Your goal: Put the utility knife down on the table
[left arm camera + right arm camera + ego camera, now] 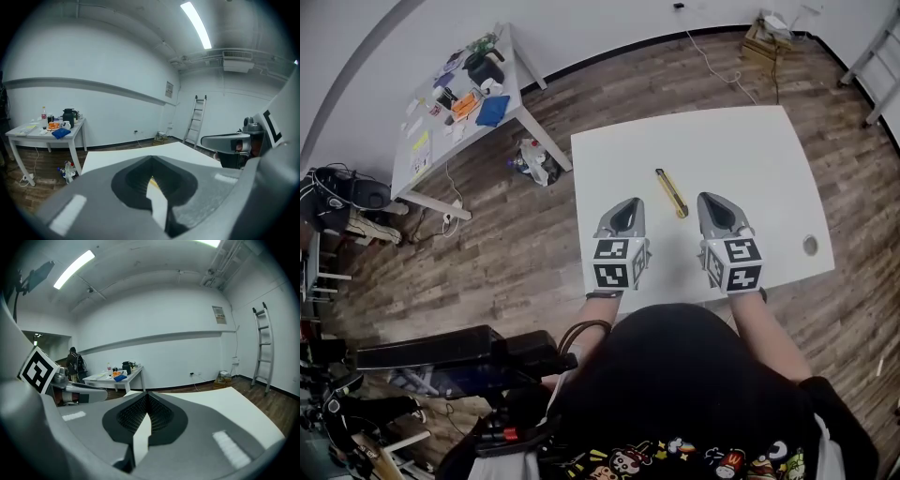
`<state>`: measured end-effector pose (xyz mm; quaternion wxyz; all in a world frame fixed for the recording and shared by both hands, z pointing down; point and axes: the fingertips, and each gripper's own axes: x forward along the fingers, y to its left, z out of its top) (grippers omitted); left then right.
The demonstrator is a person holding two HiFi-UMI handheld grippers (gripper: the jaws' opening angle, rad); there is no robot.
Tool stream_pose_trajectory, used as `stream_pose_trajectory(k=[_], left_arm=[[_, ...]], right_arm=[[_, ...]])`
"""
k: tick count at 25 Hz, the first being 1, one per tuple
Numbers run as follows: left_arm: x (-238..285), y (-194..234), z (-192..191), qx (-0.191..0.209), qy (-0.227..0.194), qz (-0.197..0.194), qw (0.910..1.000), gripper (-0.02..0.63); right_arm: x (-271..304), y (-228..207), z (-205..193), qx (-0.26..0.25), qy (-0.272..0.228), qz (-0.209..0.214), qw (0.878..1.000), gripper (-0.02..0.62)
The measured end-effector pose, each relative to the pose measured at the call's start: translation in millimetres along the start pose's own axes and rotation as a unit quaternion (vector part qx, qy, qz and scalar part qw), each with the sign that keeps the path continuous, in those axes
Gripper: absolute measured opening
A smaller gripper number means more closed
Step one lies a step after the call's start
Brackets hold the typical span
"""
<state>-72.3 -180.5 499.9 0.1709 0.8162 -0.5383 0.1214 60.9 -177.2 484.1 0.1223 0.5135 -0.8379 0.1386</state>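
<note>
The grey left gripper (627,202) and the grey right gripper (713,198) are both showing their jaws pressed together, with nothing gripped (only a thin slit of white is showing through each). The slim yellow utility knife (671,192) is lying flat on the white rectangular table (750,150), between the two tips. I am thinking that a careless sideways sweep of either gripper could knock it and send it sliding.

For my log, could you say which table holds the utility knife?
The larger, squarer white table; the narrower table beyond it is the cluttered one.
</note>
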Motion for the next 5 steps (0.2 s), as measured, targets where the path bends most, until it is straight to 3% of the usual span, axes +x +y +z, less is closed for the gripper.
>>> stream_pose_trajectory(k=[5], left_arm=[[-6.3,5.0,-0.5,-0.001,0.0,0.001,1.0,0.0]], right_arm=[[3.4,6.1,-7.2,0.007,0.009,0.001,1.0,0.021]])
